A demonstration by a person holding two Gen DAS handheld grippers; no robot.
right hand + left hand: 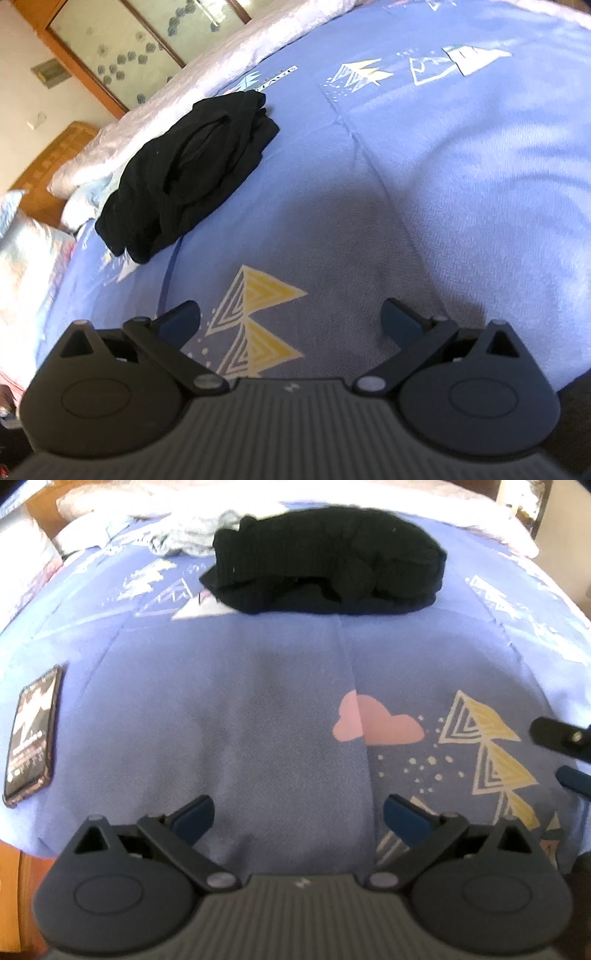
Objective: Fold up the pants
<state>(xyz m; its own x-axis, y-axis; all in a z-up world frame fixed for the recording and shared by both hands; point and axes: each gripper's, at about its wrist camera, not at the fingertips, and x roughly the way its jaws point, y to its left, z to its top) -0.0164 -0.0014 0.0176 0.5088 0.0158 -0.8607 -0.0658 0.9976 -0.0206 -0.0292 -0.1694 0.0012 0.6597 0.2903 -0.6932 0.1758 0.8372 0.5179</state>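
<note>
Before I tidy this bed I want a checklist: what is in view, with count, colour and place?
pants: one, black, lying in a folded bundle at the far middle of the bed
phone: one, dark with a lit screen, on the bedspread at the left edge
light clothes: a crumpled pale grey-blue heap, behind and left of the pants
bedspread: one, blue with triangle and cloud prints, covering the bed
pillows: pale, at the head of the bed, number unclear
wooden cabinet: one, brown with glass doors, by the wall
left gripper: open, empty, above the bedspread
right gripper: open, empty, above the bedspread
</note>
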